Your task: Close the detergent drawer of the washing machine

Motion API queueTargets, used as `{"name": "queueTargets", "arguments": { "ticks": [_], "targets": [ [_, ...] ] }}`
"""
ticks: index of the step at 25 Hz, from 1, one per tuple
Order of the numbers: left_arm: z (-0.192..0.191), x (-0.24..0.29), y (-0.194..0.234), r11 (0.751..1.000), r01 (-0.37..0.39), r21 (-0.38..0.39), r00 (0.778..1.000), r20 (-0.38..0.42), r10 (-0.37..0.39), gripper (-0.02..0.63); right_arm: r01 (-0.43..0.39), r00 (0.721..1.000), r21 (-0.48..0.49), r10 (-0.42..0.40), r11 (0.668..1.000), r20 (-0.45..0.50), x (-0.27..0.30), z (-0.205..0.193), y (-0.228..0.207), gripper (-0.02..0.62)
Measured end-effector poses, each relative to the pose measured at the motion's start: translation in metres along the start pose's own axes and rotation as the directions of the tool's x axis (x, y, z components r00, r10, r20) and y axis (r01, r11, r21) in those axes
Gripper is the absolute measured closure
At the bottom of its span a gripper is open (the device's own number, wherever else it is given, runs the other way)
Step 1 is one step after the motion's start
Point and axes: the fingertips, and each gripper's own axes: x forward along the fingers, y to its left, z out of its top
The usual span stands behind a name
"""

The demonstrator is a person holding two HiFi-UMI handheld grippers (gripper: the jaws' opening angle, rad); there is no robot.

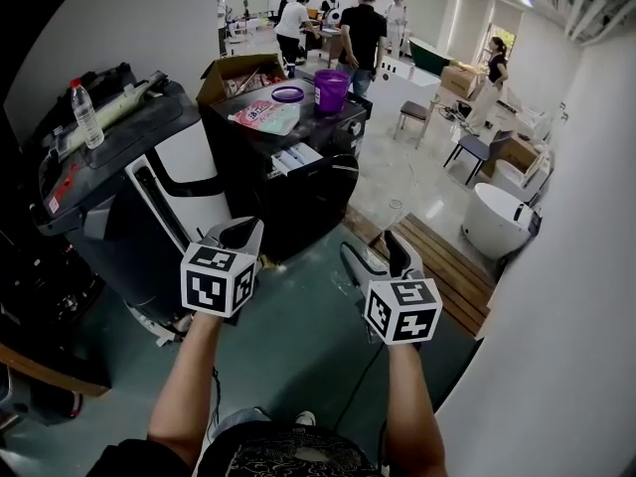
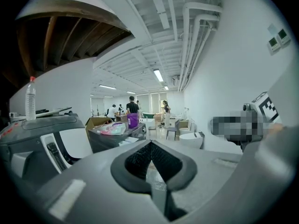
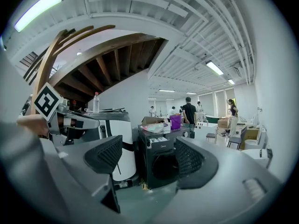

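The black front-loading washing machine [image 1: 303, 182] stands ahead of me across the green floor. Its detergent drawer [image 1: 295, 157] sticks out at the top left of its front, showing white compartments. The machine [image 3: 161, 164] and its drawer [image 3: 158, 140] show far off between the right jaws. My right gripper [image 3: 148, 155] is open and holds nothing. My left gripper [image 2: 150, 146] has its pads together at the tips with nothing in them; the drawer [image 2: 127, 141] shows beyond it. In the head view both grippers, left [image 1: 243, 235] and right [image 1: 376, 254], hover well short of the machine.
On the machine's top sit a purple bucket [image 1: 330, 89], a pink packet [image 1: 263, 117] and a cardboard box [image 1: 238, 73]. A large dark appliance [image 1: 129, 187] with a water bottle [image 1: 86, 112] stands at left. A wooden step [image 1: 447, 266] and white tub [image 1: 494, 219] lie right. People [image 1: 363, 33] stand behind.
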Motion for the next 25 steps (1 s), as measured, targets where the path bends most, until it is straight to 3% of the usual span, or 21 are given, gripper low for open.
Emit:
{"name": "queueTargets", "arguments": {
  "ticks": [12,25],
  "targets": [
    [0.003,0.031,0.002,1.0,-0.018,-0.013,1.0,-0.002,0.018,0.606,-0.018,1.0,0.001,0.018,1.0,-0.015,0.022,-0.004,-0.025,0.2],
    [0.006,0.098,0.049,0.999,-0.01,-0.032,1.0,-0.005,0.009,0.604,-0.015,0.999,0.01,0.016,1.0,-0.029,0.096,-0.003,-0.048,0.184]
  ]
}}
